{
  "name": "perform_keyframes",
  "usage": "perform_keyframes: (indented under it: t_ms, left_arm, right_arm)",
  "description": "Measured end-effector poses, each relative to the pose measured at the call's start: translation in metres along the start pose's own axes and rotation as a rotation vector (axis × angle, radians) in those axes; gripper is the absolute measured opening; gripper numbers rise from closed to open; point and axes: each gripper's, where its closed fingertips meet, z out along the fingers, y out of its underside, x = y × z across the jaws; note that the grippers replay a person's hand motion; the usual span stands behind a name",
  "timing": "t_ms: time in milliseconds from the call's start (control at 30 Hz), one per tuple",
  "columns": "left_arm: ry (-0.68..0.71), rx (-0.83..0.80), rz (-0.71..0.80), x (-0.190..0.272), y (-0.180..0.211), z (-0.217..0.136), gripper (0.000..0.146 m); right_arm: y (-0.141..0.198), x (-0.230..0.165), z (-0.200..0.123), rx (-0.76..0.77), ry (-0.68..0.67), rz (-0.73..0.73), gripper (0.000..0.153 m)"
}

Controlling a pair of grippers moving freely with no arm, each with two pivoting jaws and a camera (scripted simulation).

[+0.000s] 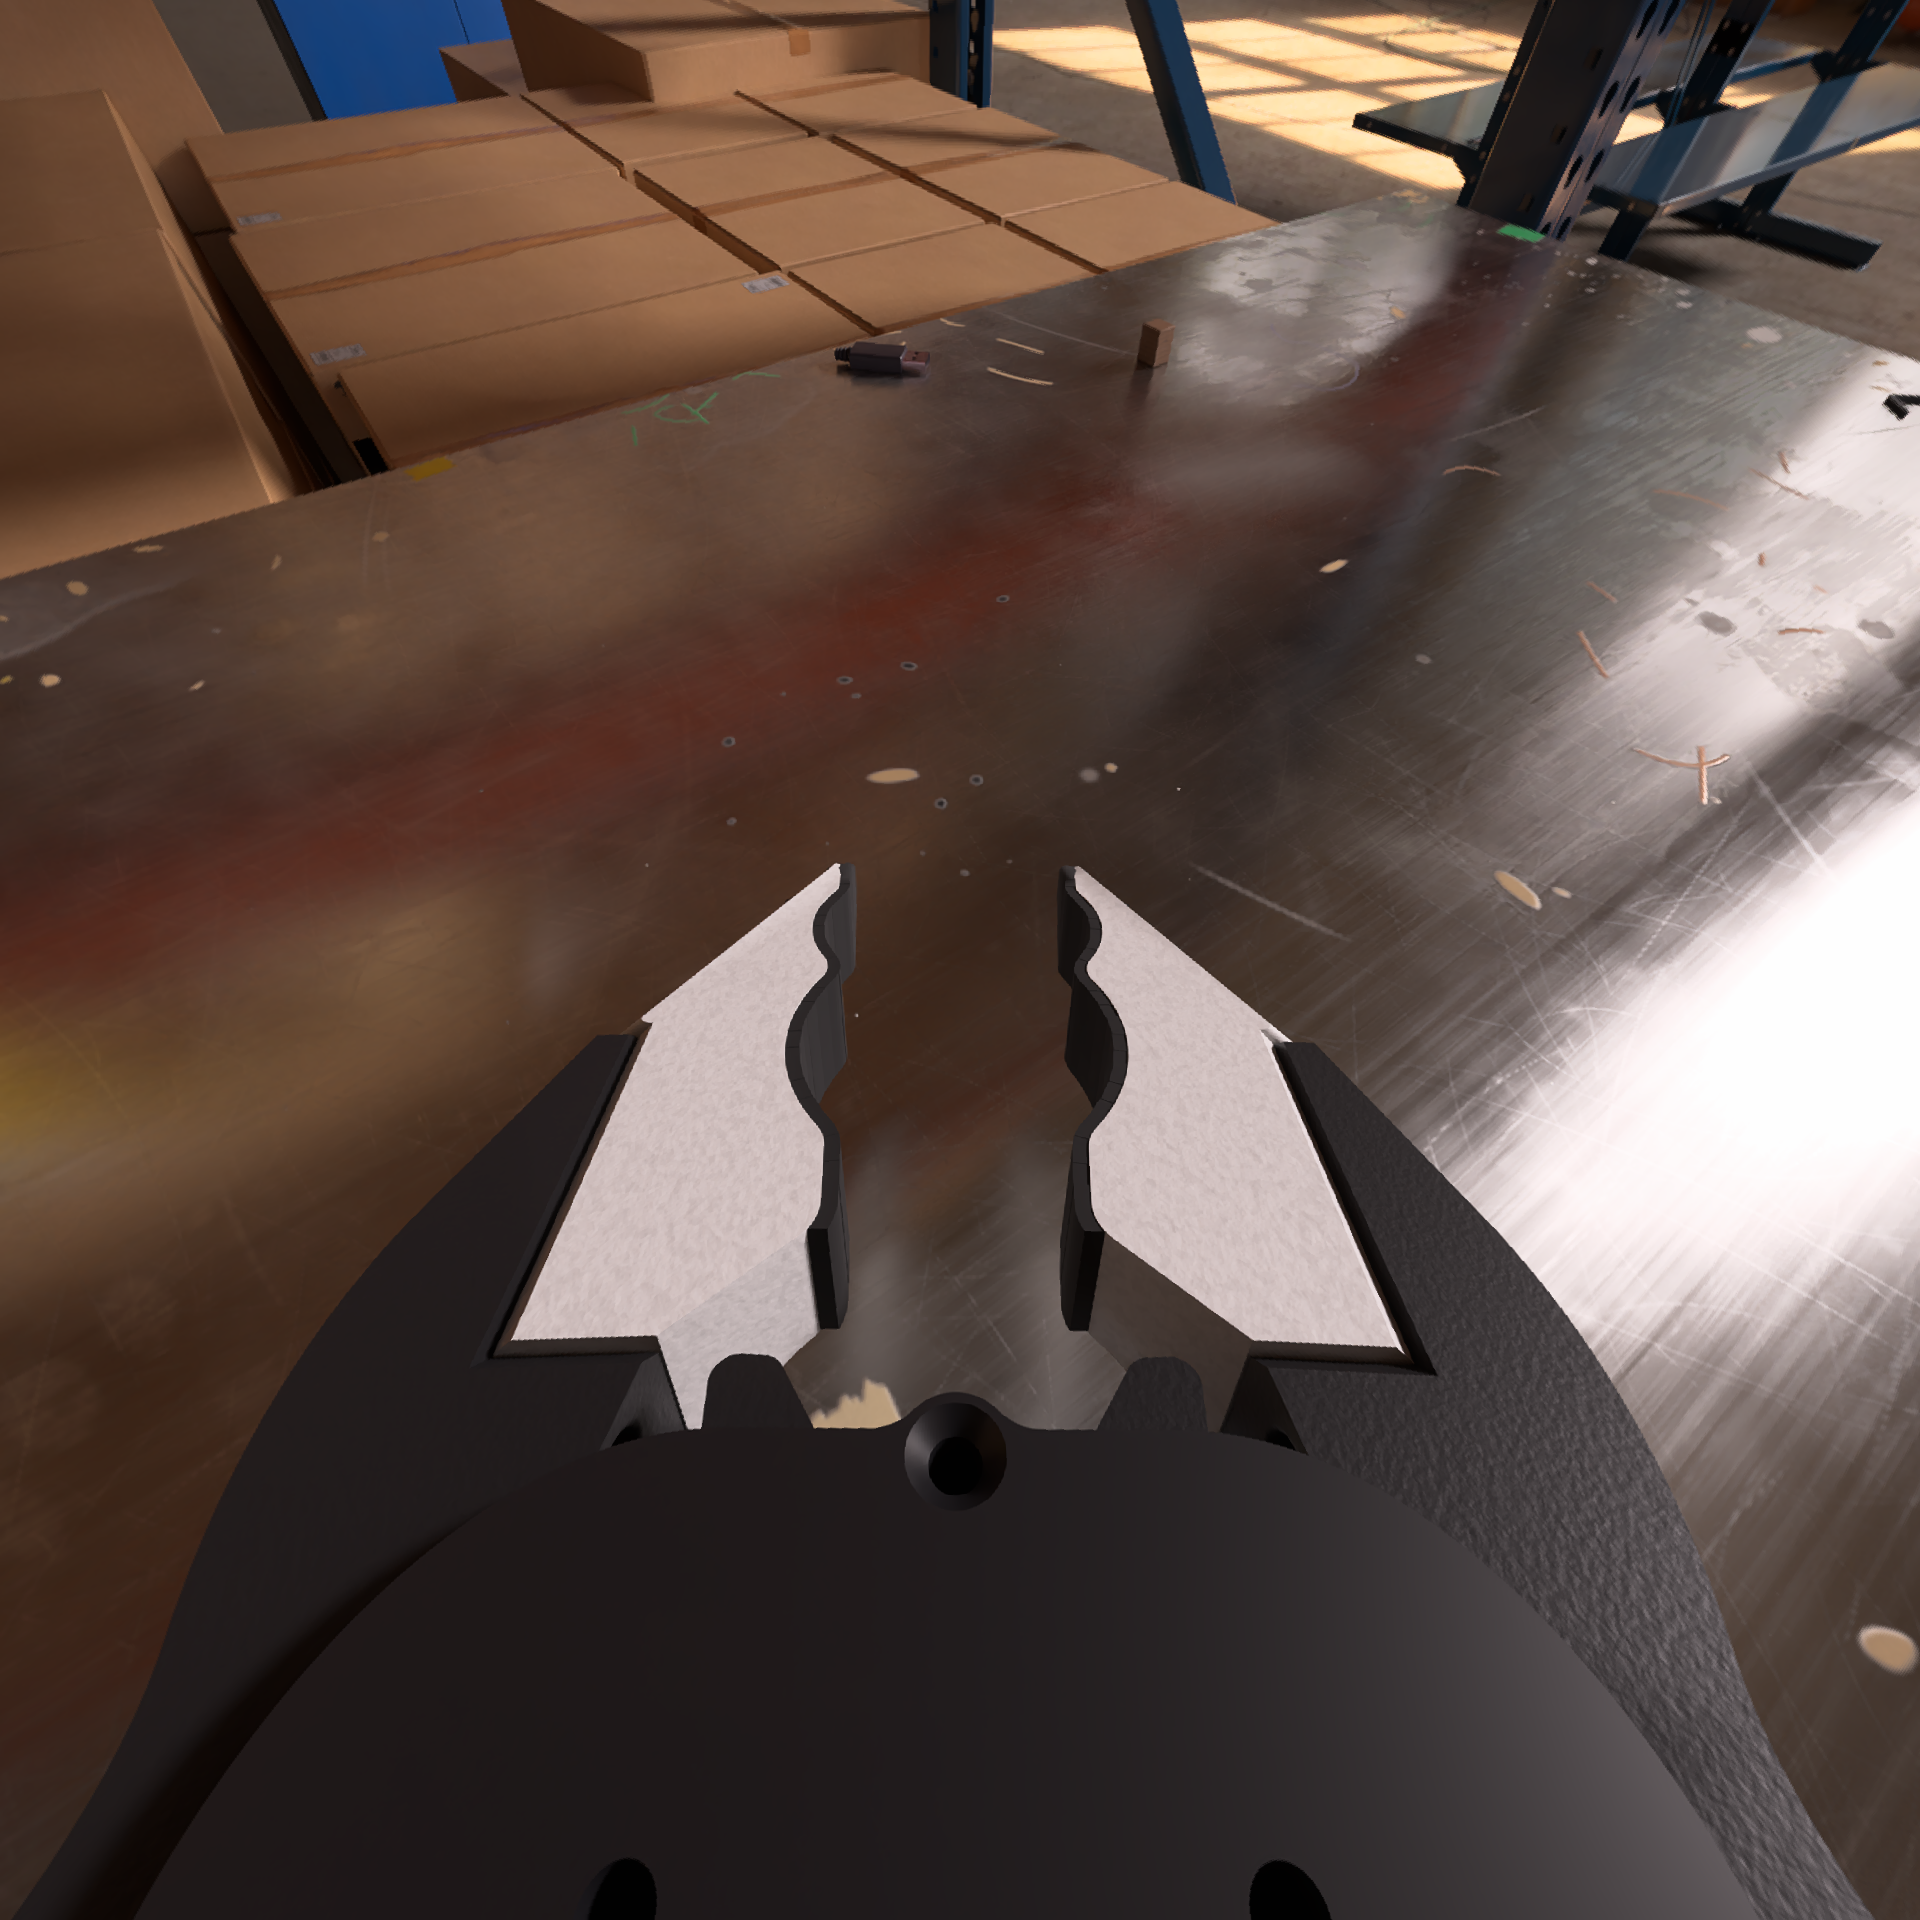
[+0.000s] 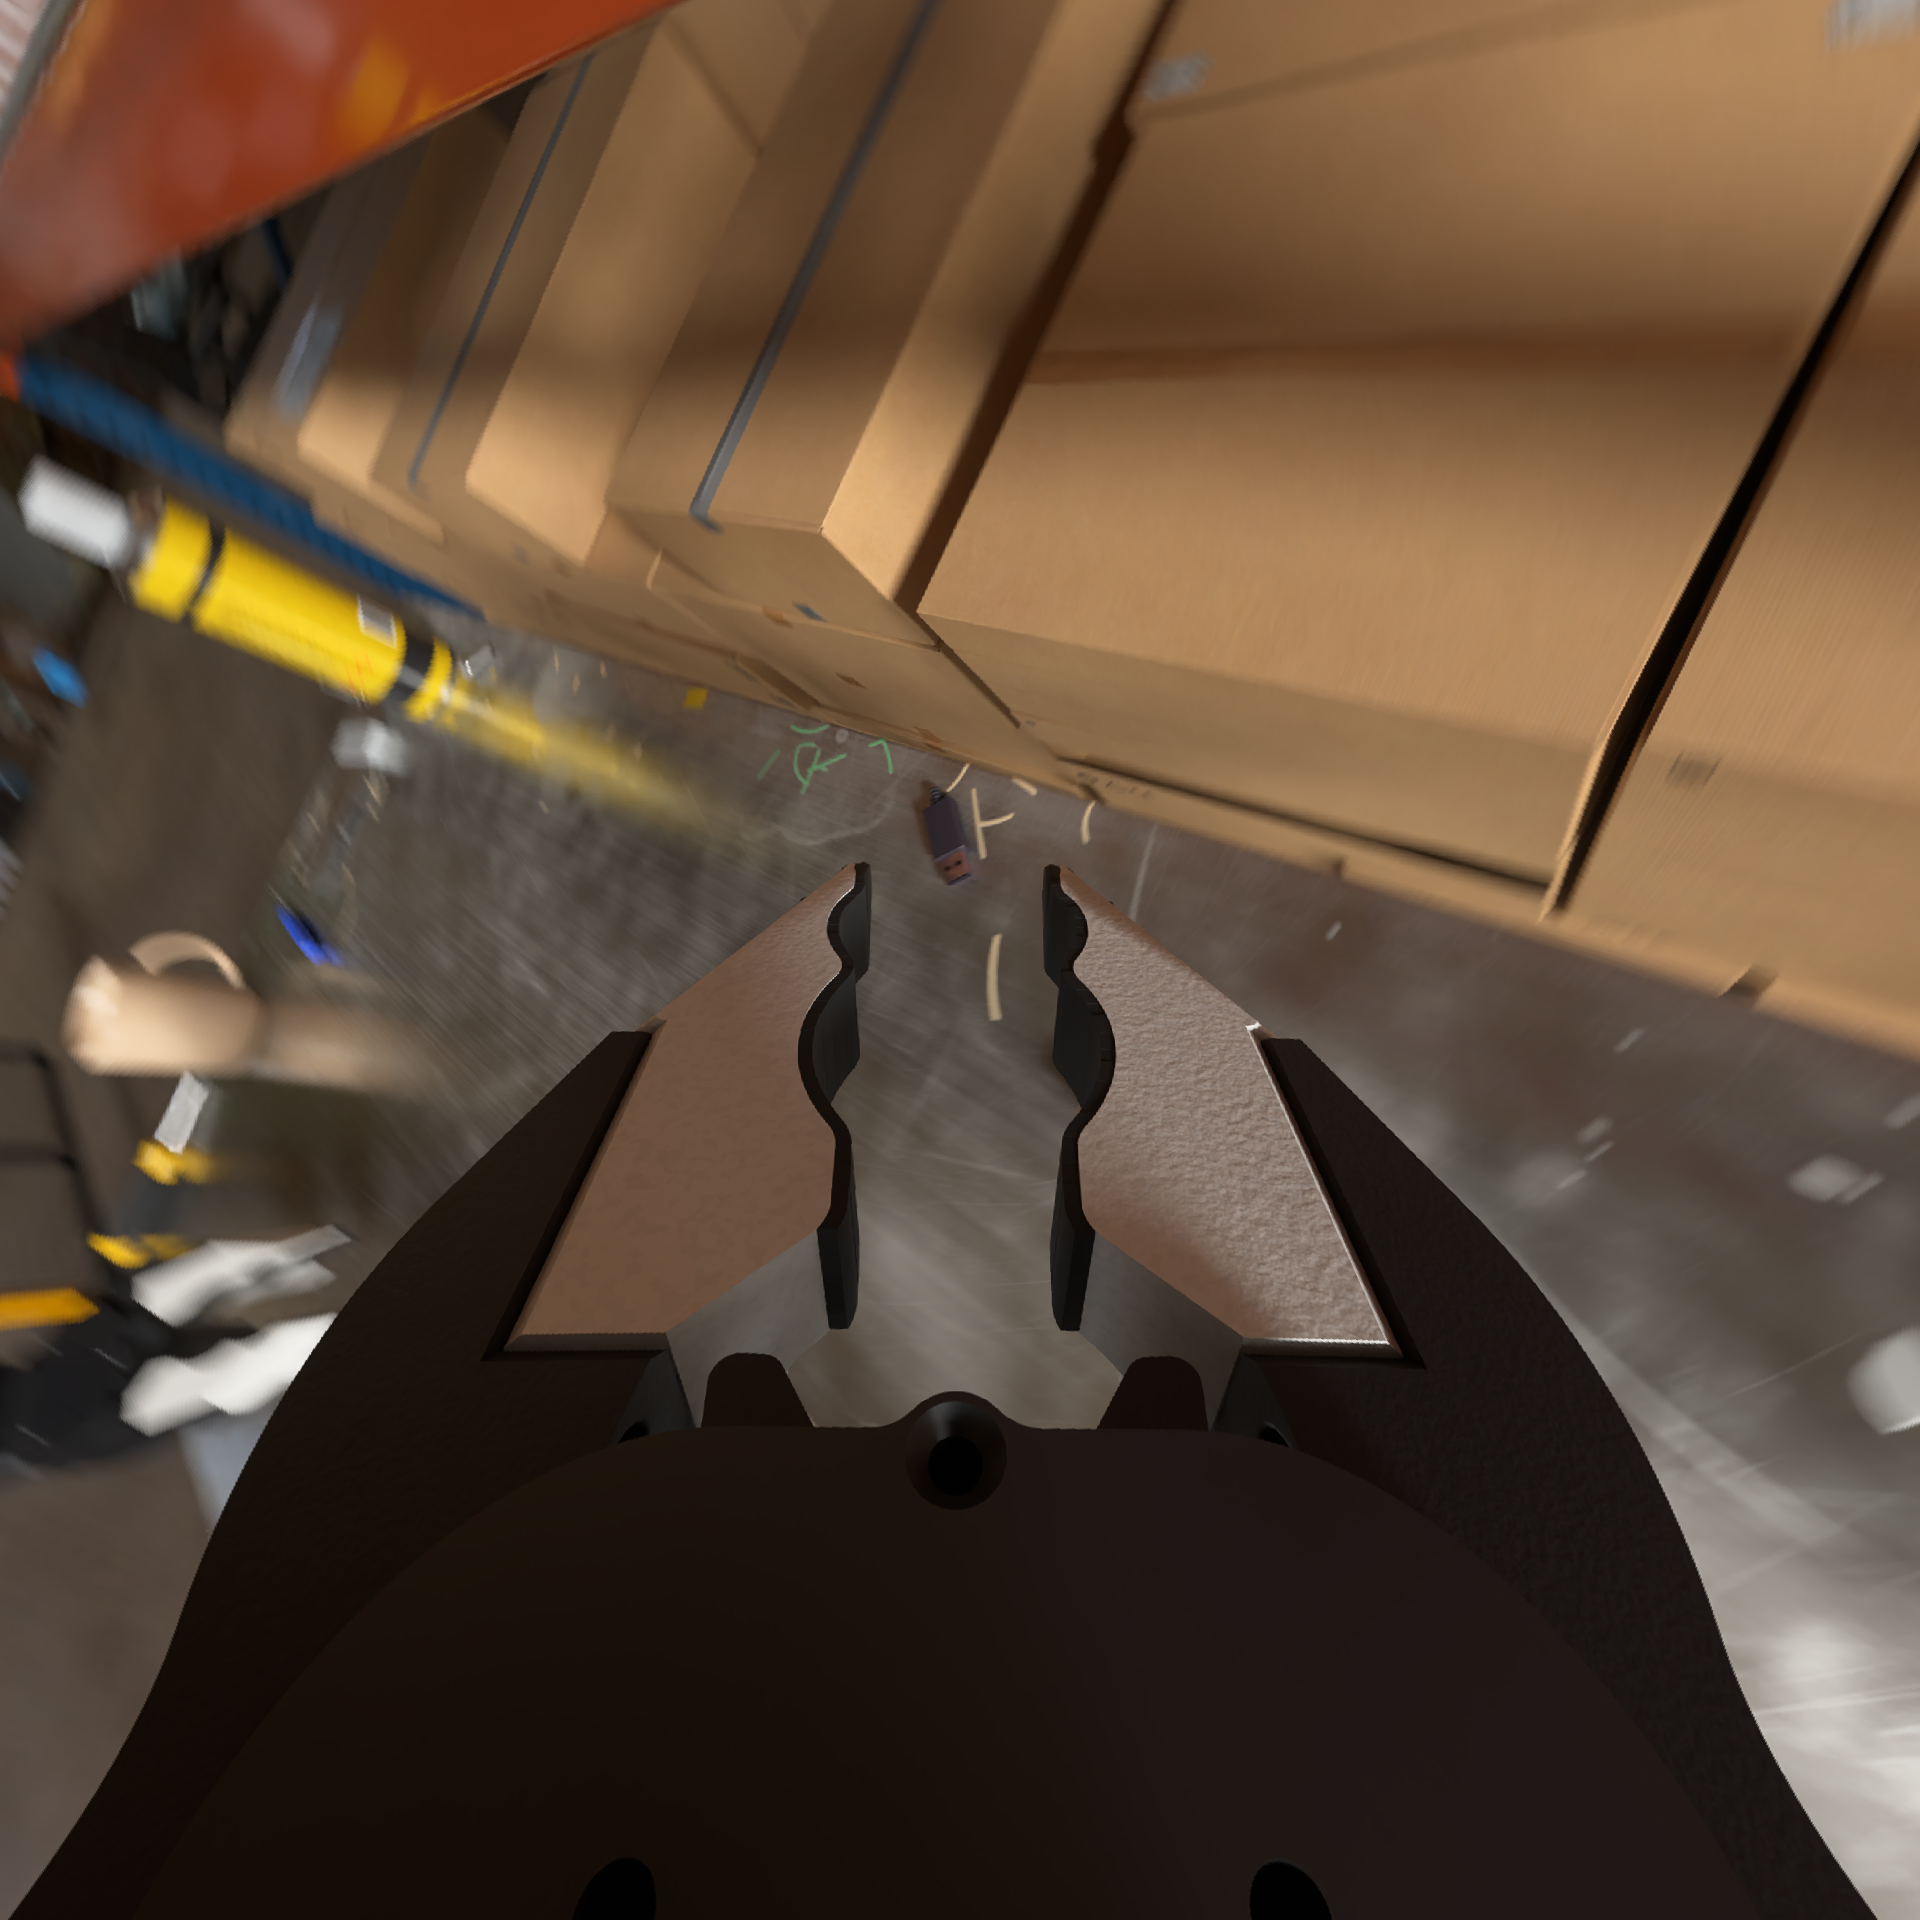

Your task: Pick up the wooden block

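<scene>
Well, starting at the left, the cardboard boxes (image 1: 644,239) are stacked beyond the far edge of the scratched metal table (image 1: 520,727). Near that edge lies a small dark USB plug (image 1: 883,358), and a little to its right stands the wooden block (image 1: 1154,343), upright and alone, well apart from the plug. Farther right, off the table, is a blue steel rack (image 1: 1621,135).

The left gripper (image 1: 956,878) hovers over the near part of the table with its fingers apart and nothing between them. The block sits far ahead of it and slightly to the right of its line.

In the right wrist view the picture is tilted and blurred at the sides. The right gripper (image 2: 956,878) also has its fingers spread and empty, pointing almost straight at the USB plug (image 2: 948,831), with boxes (image 2: 1351,416) looming just beyond. I cannot find the block in that view.

To me this looks like the approach step, with no grasp begun. The left gripper seems better placed: it would need to travel forward and a bit rightward, drop low, straddle the block's sides, then close.
</scene>
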Motion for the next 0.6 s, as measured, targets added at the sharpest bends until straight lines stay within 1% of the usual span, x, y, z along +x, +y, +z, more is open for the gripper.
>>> perform_keyframes:
  t_ms: [33,67,100,167,200,333,533,600]
  left_arm:
    - [0.003,0.003,-0.008,0.0,0.001,-0.001,0.039]
    - [0.006,0.0,-0.01,0.0,0.002,-0.002,0.039]
    - [0.009,-0.002,-0.012,0.001,0.003,-0.003,0.039]
    - [0.025,0.004,-0.017,0.003,0.001,-0.005,0.041]
    - [0.034,0.008,-0.018,0.006,0.0,-0.007,0.041]
    - [0.072,0.011,0.003,0.019,0.0,-0.011,0.042]
    - [0.086,0.006,0.062,0.033,0.005,-0.014,0.042]
    - [0.089,0.001,0.07,0.035,0.006,-0.013,0.042]
  right_arm:
    - [0.006,0.001,0.004,0.001,0.016,0.112,0.032]
    - [0.014,0.002,0.009,-0.023,0.05,0.174,0.032]
    - [0.024,0.008,0.014,-0.06,0.109,0.189,0.032]
    - [0.046,0.025,0.021,-0.164,0.309,0.212,0.036]
    - [0.055,0.029,0.025,-0.199,0.379,0.236,0.038]
    - [0.083,0.033,0.041,-0.34,0.456,0.301,0.039]
    - [0.106,0.042,0.051,-0.49,0.579,0.263,0.043]
    - [0.112,0.045,0.052,-0.527,0.62,0.25,0.042]
